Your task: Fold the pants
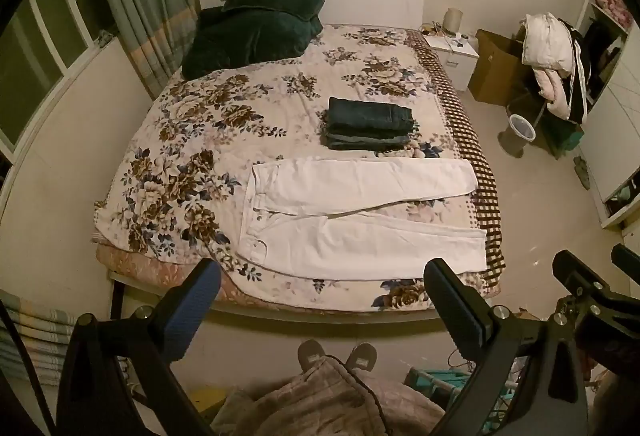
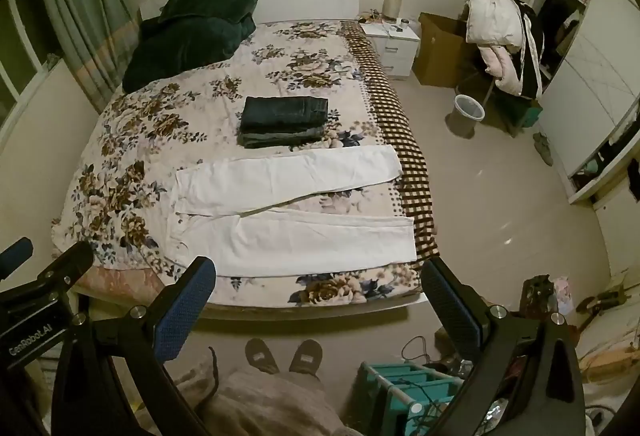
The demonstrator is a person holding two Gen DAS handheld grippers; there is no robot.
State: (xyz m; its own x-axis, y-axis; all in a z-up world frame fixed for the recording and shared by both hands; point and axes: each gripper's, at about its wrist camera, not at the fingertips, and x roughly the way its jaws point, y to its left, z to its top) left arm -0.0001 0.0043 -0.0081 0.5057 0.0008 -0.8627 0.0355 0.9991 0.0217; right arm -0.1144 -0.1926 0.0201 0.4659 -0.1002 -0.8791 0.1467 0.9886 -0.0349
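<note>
You are standing at the foot of the bed point(image 1: 188, 139), whose floral cover reaches its near edge and whose right side shows a checked border. At the head end, on your left, lies a heap of dark green bedding point(image 1: 256, 23). The white pants point(image 1: 360, 220) lie flat and unfolded across the near part of the bed, waistband to your left, both legs running right and splitting apart toward the hems, the farther leg ending near the checked border. Just beyond them sits a folded stack of dark jeans point(image 1: 370, 123), close to the farther leg; whether it touches is hard to tell from this angle. Your left gripper point(image 1: 320, 284) and right gripper point(image 2: 318, 282) both hang above the bed's near edge, jaws spread wide and holding nothing, clear of the pants.
</note>
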